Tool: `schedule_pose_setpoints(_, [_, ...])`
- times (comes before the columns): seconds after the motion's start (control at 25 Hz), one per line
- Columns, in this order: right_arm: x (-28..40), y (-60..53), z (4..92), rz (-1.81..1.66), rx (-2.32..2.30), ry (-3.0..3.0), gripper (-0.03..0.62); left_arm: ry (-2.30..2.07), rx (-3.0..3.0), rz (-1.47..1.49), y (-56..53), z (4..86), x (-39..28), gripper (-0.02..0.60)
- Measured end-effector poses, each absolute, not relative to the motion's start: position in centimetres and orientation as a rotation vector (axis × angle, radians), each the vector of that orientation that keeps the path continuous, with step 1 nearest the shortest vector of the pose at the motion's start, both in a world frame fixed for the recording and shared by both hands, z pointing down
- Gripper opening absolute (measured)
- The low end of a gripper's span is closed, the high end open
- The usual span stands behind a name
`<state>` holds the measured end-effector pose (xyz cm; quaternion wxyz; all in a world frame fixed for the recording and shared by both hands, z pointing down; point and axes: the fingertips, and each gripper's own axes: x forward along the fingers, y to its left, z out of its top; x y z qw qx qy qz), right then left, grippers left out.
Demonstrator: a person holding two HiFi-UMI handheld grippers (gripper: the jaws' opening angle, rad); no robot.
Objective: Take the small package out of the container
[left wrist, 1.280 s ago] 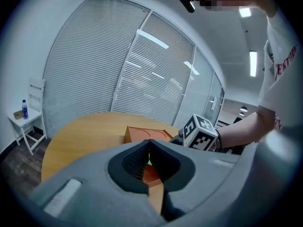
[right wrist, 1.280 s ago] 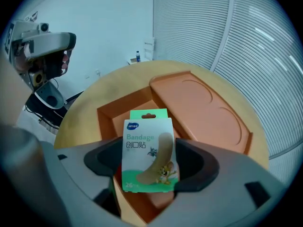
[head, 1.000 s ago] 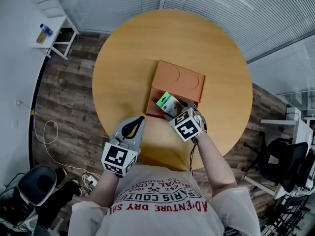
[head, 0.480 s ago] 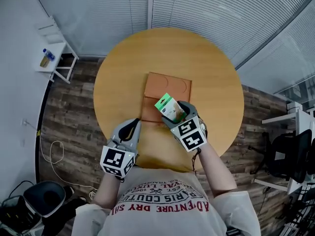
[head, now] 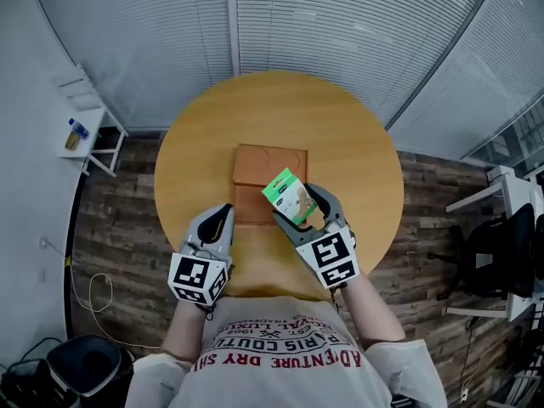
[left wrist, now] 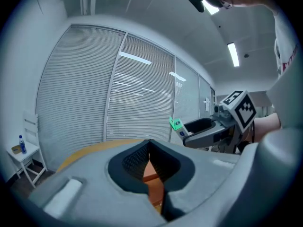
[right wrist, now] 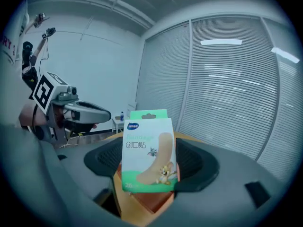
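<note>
Your right tongs [head: 300,209] are clamped on the small package [right wrist: 148,150], one jaw on each side edge. The package stands upright between them with its printed face to the right gripper view. Your left tongs [left wrist: 150,148] are closed with nothing between the jaws. They hang over the near left part of the worktop [head: 357,168], just beside the container's near left corner.

From the head view, the package is in the air above the near right edge of the container [head: 255,167], not resting in it. So the lift-out looks all but done, and you seem to be in the carry-away step. The next move probably calls for taking the package to the right, or nearer to you, over bare worktop. Then lower it until it rests flat and part the right jaws only after that. The grip is only on the thin edges, so keep the package level.

Count: one small package, one orange container lying open, one round worktop, two tongs. Far left on the floor is one white side table [head: 81,134] with one bottle [head: 75,130] on it.
</note>
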<state>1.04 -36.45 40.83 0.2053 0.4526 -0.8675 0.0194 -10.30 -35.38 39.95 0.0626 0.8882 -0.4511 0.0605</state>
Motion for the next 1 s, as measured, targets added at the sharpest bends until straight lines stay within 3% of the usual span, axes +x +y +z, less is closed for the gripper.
schedule_pose_setpoints(0.4, [4.6,-35.7,37.0,0.010,1.542,-2.467,0.353,-1.353,2.757,0.137,-35.5,37.1,-8.2,0.011])
schedule_pose_setpoints(1.0, [5.7,-36.6,36.9,0.044,1.615,-2.475,0.353,-1.351,2.769,0.133,-36.6,36.7,-7.7,0.011])
